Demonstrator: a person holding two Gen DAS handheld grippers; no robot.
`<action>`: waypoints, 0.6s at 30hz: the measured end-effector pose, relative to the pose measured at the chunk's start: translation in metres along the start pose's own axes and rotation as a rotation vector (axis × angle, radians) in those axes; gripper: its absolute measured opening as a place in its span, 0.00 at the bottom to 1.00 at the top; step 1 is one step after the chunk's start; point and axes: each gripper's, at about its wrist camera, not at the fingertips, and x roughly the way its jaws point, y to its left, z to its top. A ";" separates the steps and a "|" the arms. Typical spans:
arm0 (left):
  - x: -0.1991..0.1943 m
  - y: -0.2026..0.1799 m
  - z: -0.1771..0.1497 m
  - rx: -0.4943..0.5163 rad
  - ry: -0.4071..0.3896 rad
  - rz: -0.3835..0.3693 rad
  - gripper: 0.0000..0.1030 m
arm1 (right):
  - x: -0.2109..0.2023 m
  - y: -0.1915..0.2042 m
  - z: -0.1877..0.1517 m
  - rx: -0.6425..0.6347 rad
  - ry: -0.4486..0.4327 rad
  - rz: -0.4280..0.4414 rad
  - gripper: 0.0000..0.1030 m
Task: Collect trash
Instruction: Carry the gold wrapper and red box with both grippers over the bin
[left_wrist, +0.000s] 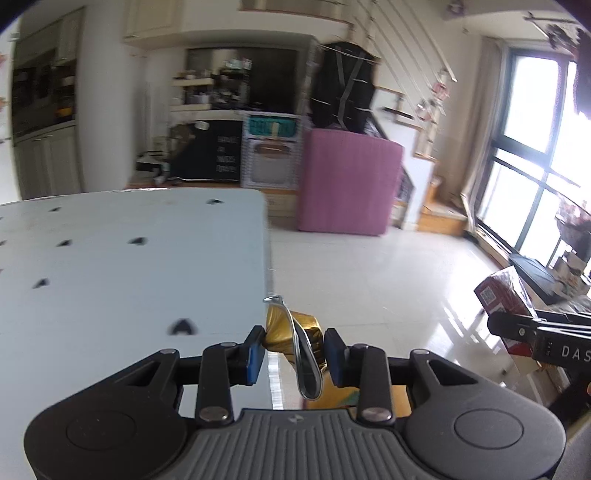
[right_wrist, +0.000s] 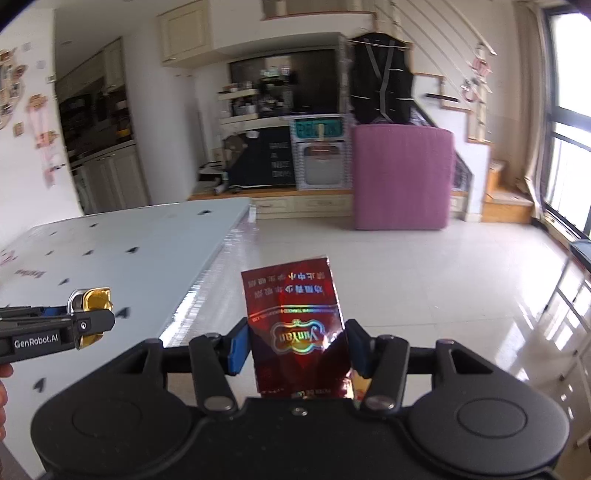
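Observation:
My left gripper is shut on a crushed gold can, held in the air just past the right edge of the white table. It also shows at the left of the right wrist view, with the gold can in it. My right gripper is shut on a dark red cigarette pack, held upright above the floor to the right of the table. The pack and the right gripper show at the right edge of the left wrist view.
A pink upright mattress stands on the tiled floor ahead. Behind it are low cabinets, shelves and a staircase. Tall windows line the right side. The table has small black markers.

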 end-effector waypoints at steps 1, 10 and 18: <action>0.007 -0.006 0.000 0.007 0.008 -0.017 0.35 | 0.000 -0.009 -0.002 0.009 0.002 -0.012 0.53; 0.088 -0.044 0.005 0.055 0.129 -0.186 0.35 | 0.016 -0.072 -0.020 0.087 0.047 -0.106 0.53; 0.185 -0.074 -0.007 0.155 0.302 -0.263 0.35 | 0.050 -0.107 -0.047 0.146 0.137 -0.155 0.53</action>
